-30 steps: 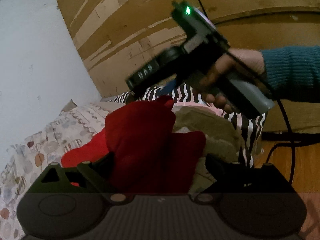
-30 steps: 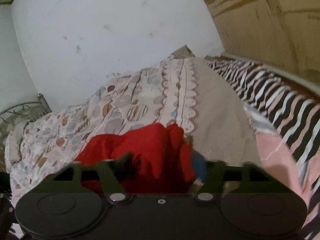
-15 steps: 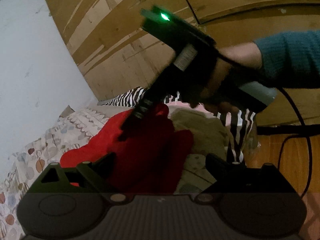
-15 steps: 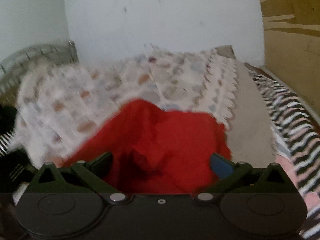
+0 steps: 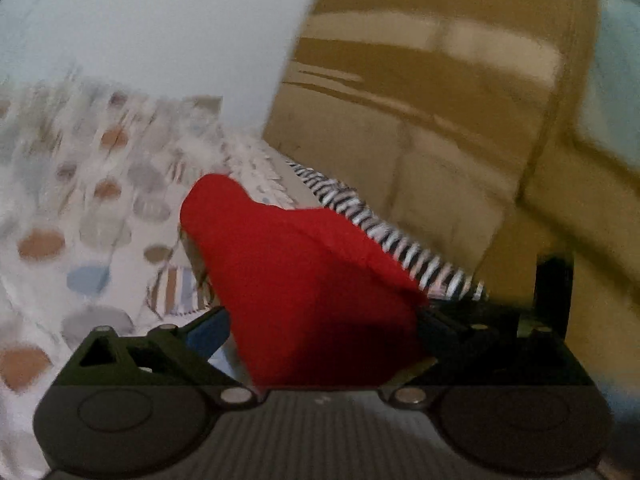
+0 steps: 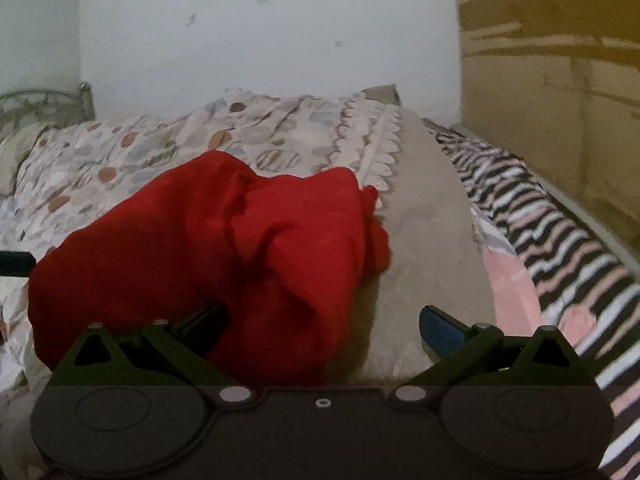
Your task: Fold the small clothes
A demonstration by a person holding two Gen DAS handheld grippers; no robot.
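Observation:
A small red garment [image 6: 224, 256] lies bunched on the bed. In the right wrist view it sits in front of my right gripper [image 6: 324, 324], whose jaws stand wide apart; the cloth covers the left finger while the blue-padded right finger [image 6: 440, 330] is bare. In the blurred left wrist view the same red garment [image 5: 304, 280] fills the space between the wide-set fingers of my left gripper [image 5: 320, 324]. Whether the left jaws pinch the cloth is hidden.
The bed carries a spotted quilt [image 6: 168, 144], a beige blanket [image 6: 424, 240] and a striped cloth [image 6: 560, 232] along the right edge. A white wall [image 6: 260, 32] stands behind, a wooden wardrobe [image 6: 560, 80] at the right, a metal bed frame [image 6: 40, 100] at far left.
My right gripper has opened and the red garment now rests on the bed. My left gripper swung left fast; the right hand and its gripper left its view.

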